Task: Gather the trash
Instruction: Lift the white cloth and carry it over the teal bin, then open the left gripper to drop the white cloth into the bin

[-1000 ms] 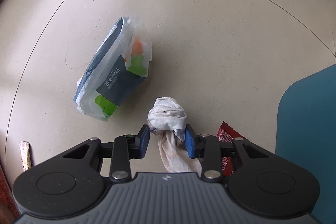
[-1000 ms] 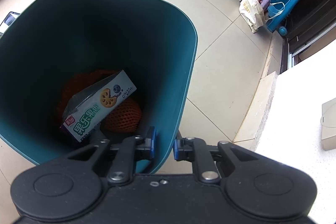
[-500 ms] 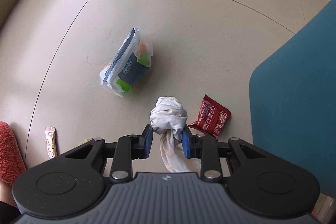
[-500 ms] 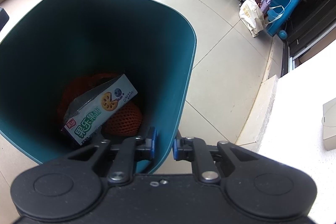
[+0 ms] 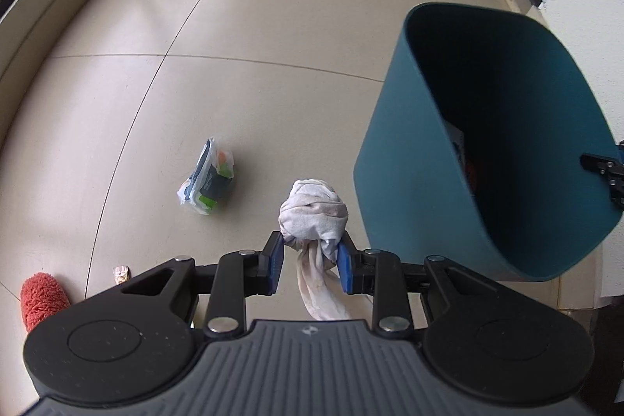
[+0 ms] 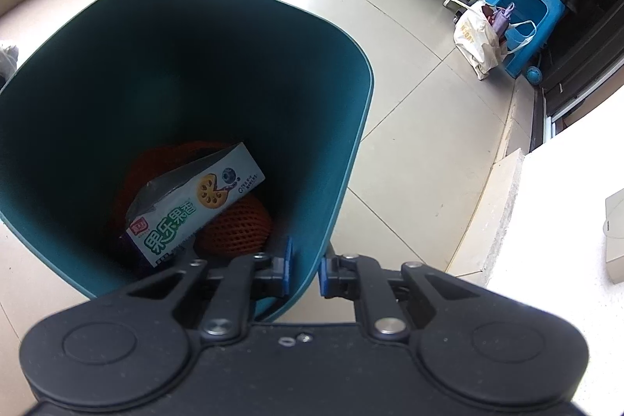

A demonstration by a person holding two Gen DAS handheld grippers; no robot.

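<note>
Two grippers in play, both pinching something. The left gripper [image 5: 311, 256] is clamping a dirty white knotted cloth rag [image 5: 313, 212] between its blue pads [image 5: 276, 257]; the knot is bulging above the pads and a loose tail is hanging down toward the camera. The rag is hanging in the air above the beige tiled floor [image 5: 273, 26], just left of the teal plastic trash bin [image 5: 409, 182] and outside it. The right gripper [image 6: 305, 269] is squeezing the bin's near wall [image 6: 312, 221], one pad inside and one outside, nearly closed on the thin plastic; its tip is also showing at the bin's right edge in the left view. The bin is tilting with its mouth open to both cameras. Inside it a white biscuit box with green lettering [image 6: 195, 209] is lying on orange foam netting [image 6: 234, 225]. On the floor a clear plastic bag of dark and green packets [image 5: 208, 182] is lying well left of the rag, with a small wrapper [image 5: 121, 273] and a red fuzzy item [image 5: 41, 299] nearer the camera's left edge. A cream tote bag [image 6: 477, 38] is leaning against a blue plastic stool [image 6: 526, 10] in the far corner.
</note>
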